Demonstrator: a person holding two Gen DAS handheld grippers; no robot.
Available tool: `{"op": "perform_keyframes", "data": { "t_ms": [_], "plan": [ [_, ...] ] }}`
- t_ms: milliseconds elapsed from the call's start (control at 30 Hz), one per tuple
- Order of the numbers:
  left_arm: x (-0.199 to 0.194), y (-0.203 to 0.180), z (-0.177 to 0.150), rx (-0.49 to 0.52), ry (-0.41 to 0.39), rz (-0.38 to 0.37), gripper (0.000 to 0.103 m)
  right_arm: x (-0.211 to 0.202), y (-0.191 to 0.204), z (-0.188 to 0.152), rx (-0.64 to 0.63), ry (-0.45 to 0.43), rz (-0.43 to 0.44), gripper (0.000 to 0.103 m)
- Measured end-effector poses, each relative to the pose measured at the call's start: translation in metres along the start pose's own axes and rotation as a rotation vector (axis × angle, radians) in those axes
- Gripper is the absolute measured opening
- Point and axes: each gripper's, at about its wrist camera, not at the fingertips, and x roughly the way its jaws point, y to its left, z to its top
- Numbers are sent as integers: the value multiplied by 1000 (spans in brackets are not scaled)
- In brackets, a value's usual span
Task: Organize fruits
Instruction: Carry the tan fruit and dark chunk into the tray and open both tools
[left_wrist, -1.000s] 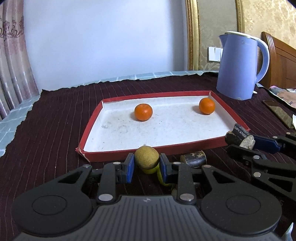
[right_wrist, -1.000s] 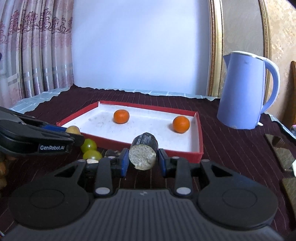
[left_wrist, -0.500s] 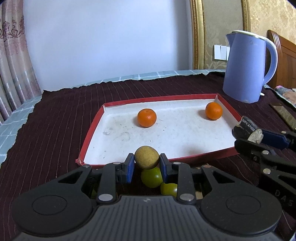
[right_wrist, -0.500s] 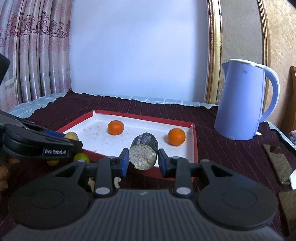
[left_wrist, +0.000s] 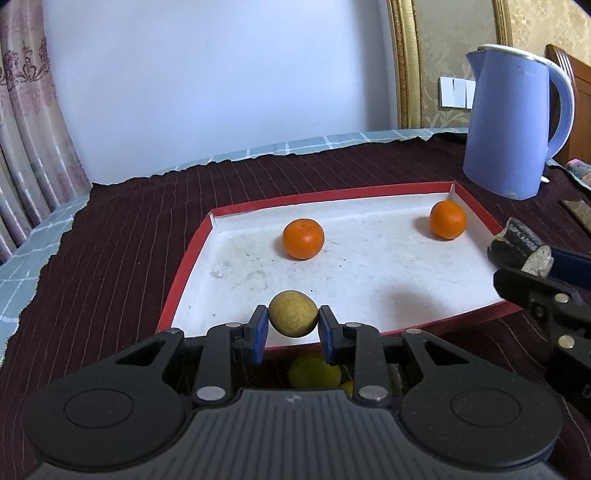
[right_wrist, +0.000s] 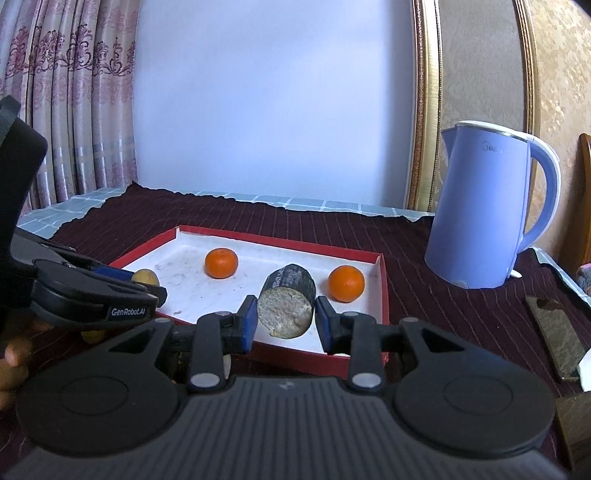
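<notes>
the bench wears a dark maroon ribbed cloth. far right on it stands a blue kettle. in the middle lies a red-rimmed white tray holding two oranges: one mid-tray, one in the far right corner. the right gripper has its fingers clenched on a dark sugarcane stub (pale cut end facing the camera) above the tray's near right rim. the left gripper has its fingers clamped on a small tan round fruit over the tray's near edge. green fruits lie on the cloth beneath it.
</notes>
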Motion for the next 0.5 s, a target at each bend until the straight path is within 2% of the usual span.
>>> {"op": "perform_keyframes", "data": {
  "t_ms": [500],
  "plan": [
    [22, -7, 23, 16, 21, 25, 29, 15, -3, 8, -8, 0, -16, 31]
  ]
}}
